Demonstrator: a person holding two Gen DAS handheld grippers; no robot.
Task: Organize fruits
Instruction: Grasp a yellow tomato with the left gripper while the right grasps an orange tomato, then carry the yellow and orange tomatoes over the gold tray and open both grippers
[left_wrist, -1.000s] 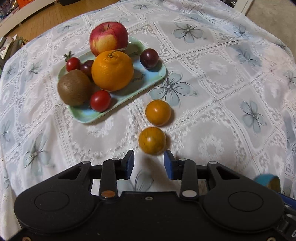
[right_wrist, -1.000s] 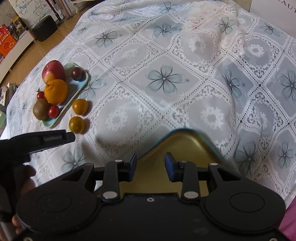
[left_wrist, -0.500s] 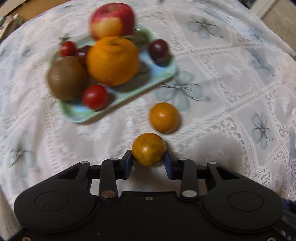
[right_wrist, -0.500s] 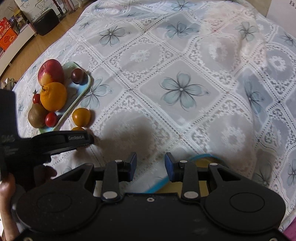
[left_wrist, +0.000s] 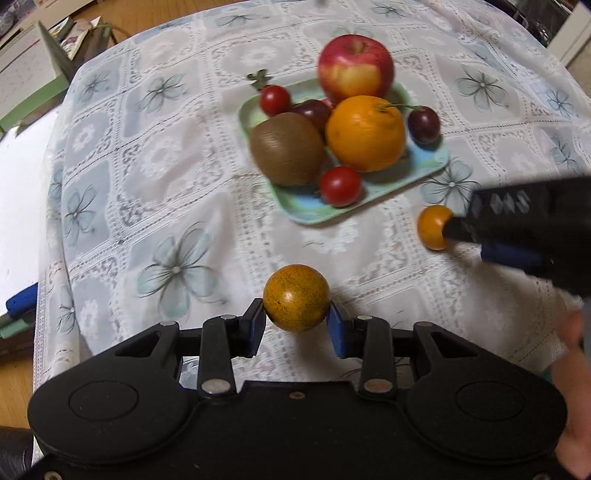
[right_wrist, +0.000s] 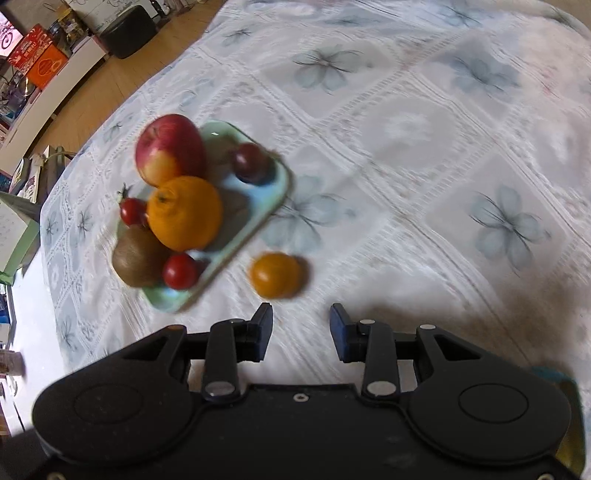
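Note:
My left gripper (left_wrist: 296, 325) is shut on a speckled orange fruit (left_wrist: 296, 297) and holds it above the tablecloth. A pale green tray (left_wrist: 424, 171) holds an apple (left_wrist: 354, 68), an orange (left_wrist: 365, 133), a kiwi (left_wrist: 286, 148), cherry tomatoes and dark plums. A second small orange fruit (left_wrist: 433, 227) lies on the cloth right of the tray, with my right gripper (left_wrist: 454, 230) reaching it from the right. In the right wrist view my right gripper (right_wrist: 301, 326) is open, just short of that fruit (right_wrist: 275, 275), beside the tray (right_wrist: 236, 251).
The table is covered by a white lace cloth with blue flowers (left_wrist: 177, 267). Its left edge drops to the floor, where boxes and papers (left_wrist: 37, 62) lie. A teal-rimmed yellow dish (right_wrist: 569, 406) shows behind my right gripper.
My left gripper has closed on the nearer orange fruit and lifted it, swinging left. My right gripper has moved from the yellow dish toward the second orange fruit by the tray.

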